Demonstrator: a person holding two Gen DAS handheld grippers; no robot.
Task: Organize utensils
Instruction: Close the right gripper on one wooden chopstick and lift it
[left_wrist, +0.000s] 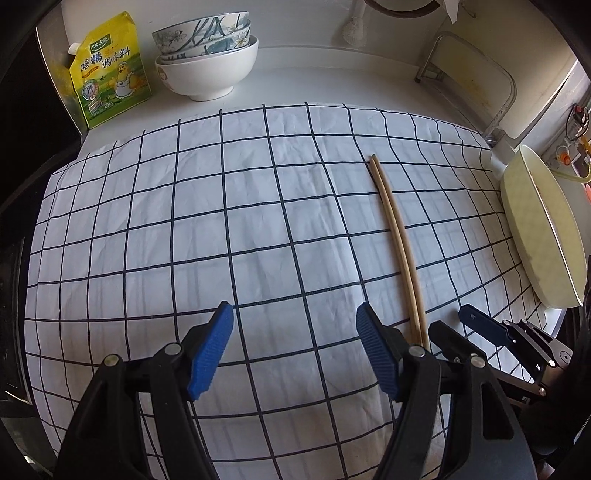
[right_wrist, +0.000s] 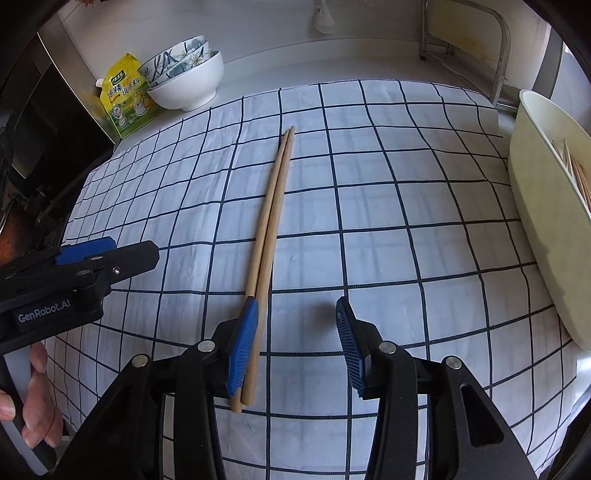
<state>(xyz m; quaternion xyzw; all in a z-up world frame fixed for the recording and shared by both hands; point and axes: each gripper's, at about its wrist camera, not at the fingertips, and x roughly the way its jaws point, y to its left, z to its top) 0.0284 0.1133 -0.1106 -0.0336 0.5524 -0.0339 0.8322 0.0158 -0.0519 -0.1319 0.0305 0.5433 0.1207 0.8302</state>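
Two wooden chopsticks (right_wrist: 273, 206) lie side by side on the checked cloth (right_wrist: 369, 240), running away from me. My right gripper (right_wrist: 297, 310) is open over their near ends. The chopsticks sit against its left pad (right_wrist: 243, 343), and the other pad stands well apart from them. In the left wrist view the same chopsticks (left_wrist: 395, 229) lie to the right of my left gripper (left_wrist: 295, 314), which is open with only cloth (left_wrist: 184, 221) between its pads. The right gripper (left_wrist: 456, 325) shows there at the chopsticks' near end. The left gripper (right_wrist: 129, 249) shows at the left edge of the right wrist view, held by a hand (right_wrist: 37, 402).
A cream tray (right_wrist: 535, 206) on the cloth's right edge holds several chopsticks (right_wrist: 578, 177); it appears again as the tray (left_wrist: 535, 229). At the back left stand stacked bowls (left_wrist: 207, 55) and a yellow seasoning pouch (left_wrist: 110, 70). A metal rack (left_wrist: 469, 74) stands at the back right.
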